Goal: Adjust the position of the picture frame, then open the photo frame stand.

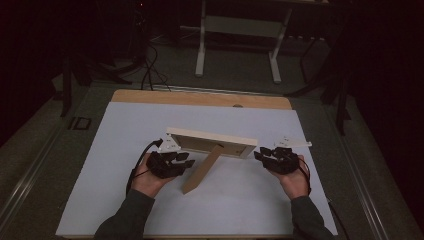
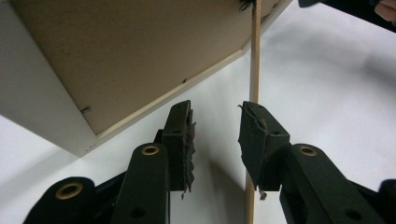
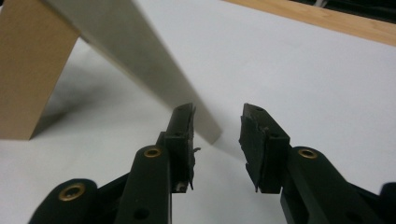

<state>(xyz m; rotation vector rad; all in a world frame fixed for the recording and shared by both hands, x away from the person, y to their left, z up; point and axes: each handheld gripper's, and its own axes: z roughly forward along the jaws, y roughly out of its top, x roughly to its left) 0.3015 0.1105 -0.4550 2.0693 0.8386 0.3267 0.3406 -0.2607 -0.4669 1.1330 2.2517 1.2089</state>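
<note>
**Both grippers off the picture frame, jaws apart**

I take the picture frame (image 1: 210,141) as my landmark. It stands near the middle of the white table sheet (image 1: 250,200), seen from behind in the high view: a cream border around a tan backboard, leaning back on its easel leg (image 1: 202,172), which slants down towards my side of the table and rests its foot on the sheet.

My left gripper (image 1: 186,159) sits just beside the frame's left end, at the near side, close to the easel leg. In the left gripper view its jaws stand apart with bare sheet between them; the frame's back (image 2: 126,56) hangs above and to the left of the jaws, and the thin edge of the easel leg (image 2: 254,60) runs down behind the right-hand jaw. I cannot tell whether that jaw touches the leg. Nothing is clamped.

My right gripper (image 1: 262,152) sits just off the frame's right end, very near its corner. In the right gripper view its jaws are likewise apart, with nothing between the pads; the frame's cream edge (image 3: 149,60) slopes down to a corner right by the left-hand jaw, and the easel leg (image 3: 32,70) shows farther off at the left. I cannot say whether jaw and corner touch.

The frame stands on its own, borne by its lower edge and the leg.
</note>
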